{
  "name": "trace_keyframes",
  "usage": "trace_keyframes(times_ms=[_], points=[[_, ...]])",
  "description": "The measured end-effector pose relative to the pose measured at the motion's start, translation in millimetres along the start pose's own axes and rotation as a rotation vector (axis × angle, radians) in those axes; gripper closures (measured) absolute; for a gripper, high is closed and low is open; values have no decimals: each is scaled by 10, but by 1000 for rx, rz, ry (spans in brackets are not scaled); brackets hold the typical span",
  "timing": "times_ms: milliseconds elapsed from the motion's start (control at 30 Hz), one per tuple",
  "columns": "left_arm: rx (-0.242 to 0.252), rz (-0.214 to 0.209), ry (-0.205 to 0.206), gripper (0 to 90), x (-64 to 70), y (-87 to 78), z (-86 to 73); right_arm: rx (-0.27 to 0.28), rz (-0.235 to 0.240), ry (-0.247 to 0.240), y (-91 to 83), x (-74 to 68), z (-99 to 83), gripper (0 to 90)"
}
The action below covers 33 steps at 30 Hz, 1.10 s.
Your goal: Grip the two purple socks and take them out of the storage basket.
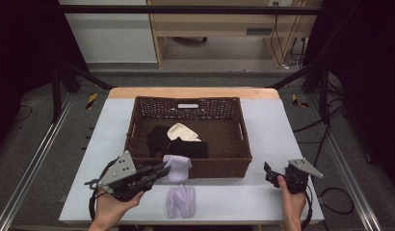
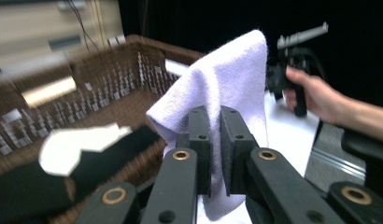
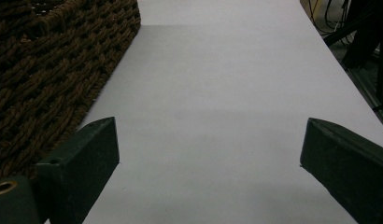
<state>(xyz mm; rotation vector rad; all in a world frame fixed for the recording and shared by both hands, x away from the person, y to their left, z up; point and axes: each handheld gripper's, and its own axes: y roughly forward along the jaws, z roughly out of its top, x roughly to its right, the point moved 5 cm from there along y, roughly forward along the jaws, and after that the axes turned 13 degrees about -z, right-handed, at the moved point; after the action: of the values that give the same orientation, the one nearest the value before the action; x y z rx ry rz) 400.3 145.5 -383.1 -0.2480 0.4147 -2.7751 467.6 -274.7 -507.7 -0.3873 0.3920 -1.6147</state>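
High view: left gripper (image 1: 162, 169) sits at the near-left corner of the wicker basket (image 1: 234, 166), jaws clenched on a lavender sock (image 1: 177, 167); the sock is carried at the near rim, partly over it, likely so it can drop inside; a second lavender sock (image 1: 181, 200) lies flat on the white table (image 1: 263, 197) just in front of the basket, apart from both tools; right gripper (image 1: 269, 172) rests near the basket's near-right corner, jaws spread wide, grasping nothing; judged idle while the left works. Inside the basket lie a black cloth (image 1: 159, 139) and a cream piece (image 1: 182, 132), touching, cream partly on top.

Left gripper view: jaws pinch the sock (image 2: 227, 88) low down, so the free fabric stands above them in a soft fold; surface fuzzy, knit-like, limp; the pinch suits such material. Basket wall (image 2: 105, 74) is coarse dark brown weave, rigid, with a cut-out handle in the far side.

Right gripper view: smooth matte table (image 3: 217, 93) between the parted jaws; rope-like weave (image 3: 49, 70) at left.
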Motion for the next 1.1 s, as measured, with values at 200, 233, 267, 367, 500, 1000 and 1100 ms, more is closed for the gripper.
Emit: trace_keyframes(times_ms=[200,233,267,367,500,1000,1100], points=[[-142,-22,-65,836,-15,268,-453,-2,3,0,1,0,0,50],[-142,-22,-65,835,-15,268,-453,-2,3,0,1,0,0,50],[-163,-27,-75,835,-26,311,-519,-4,3,-1,0,-1,-1,50],[-201,-26,-93,833,-67,397,-652,-2,1,-2,0,-2,0,50],[-256,-21,-113,821,-141,501,-832,-2,1,-7,1,-3,-1,50],[-142,81,-135,480,-343,193,-894,1,3,-1,-6,-3,1,49],[-131,122,-138,461,-405,100,-941,2,5,-1,-6,-4,2,48]])
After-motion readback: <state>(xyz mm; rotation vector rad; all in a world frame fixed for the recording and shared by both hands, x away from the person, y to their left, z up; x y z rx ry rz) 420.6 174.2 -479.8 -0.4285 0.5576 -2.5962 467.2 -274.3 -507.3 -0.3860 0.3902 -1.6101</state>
